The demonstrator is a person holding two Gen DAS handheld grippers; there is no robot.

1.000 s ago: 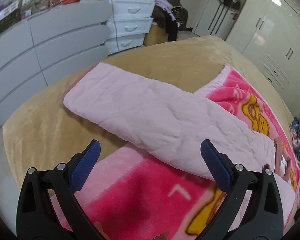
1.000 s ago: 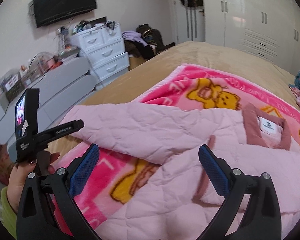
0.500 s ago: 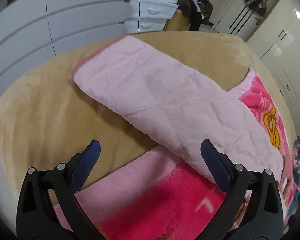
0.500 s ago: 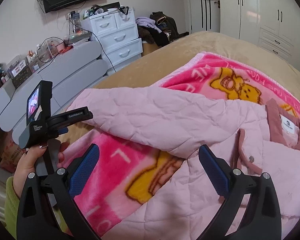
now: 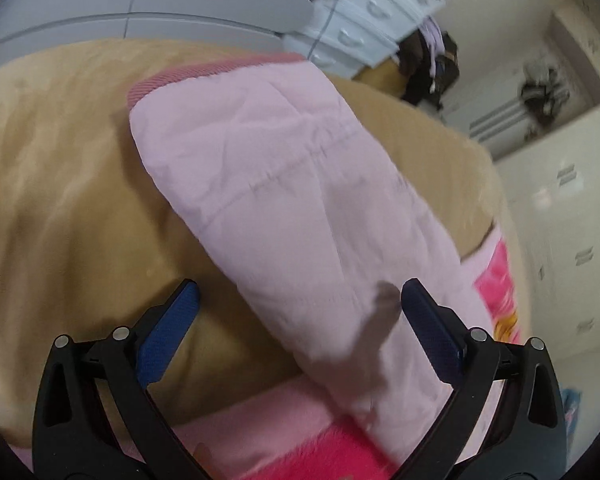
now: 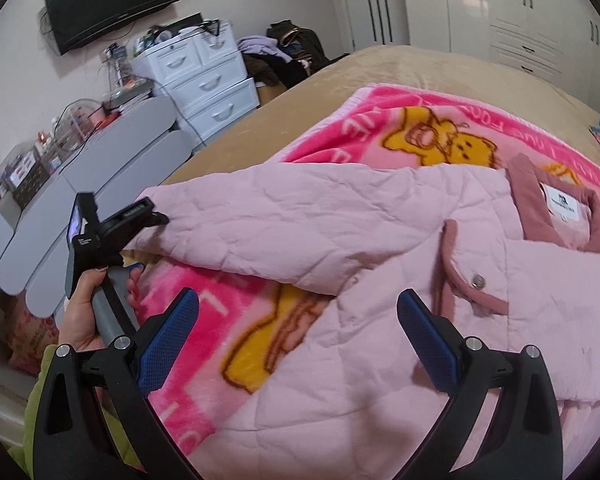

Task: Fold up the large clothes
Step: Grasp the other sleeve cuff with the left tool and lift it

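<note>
A pale pink quilted jacket (image 6: 380, 216) lies on the bed, its dusty-rose collar (image 6: 528, 200) with a white label at the right. Its sleeve (image 5: 284, 184) stretches over the tan bedspread and ends in a ribbed rose cuff (image 5: 204, 74). My left gripper (image 5: 300, 292) is open and low over the sleeve, whose lower part lies between the fingers. In the right wrist view the left gripper (image 6: 152, 214) sits at the sleeve's end, held by a hand (image 6: 88, 308). My right gripper (image 6: 298, 304) is open above the jacket's front edge, holding nothing.
Under the jacket lies a bright pink bear-print blanket (image 6: 432, 140) on a tan bedspread (image 5: 60, 200). Grey curved drawers (image 6: 100, 184) and a white drawer unit (image 6: 208, 80) stand beside the bed. White wardrobes (image 6: 520, 12) line the far wall.
My left gripper has moved forward and down along the sleeve towards its cuff, so the sleeve now fills the view. The right gripper has drifted slightly; both stay open.
</note>
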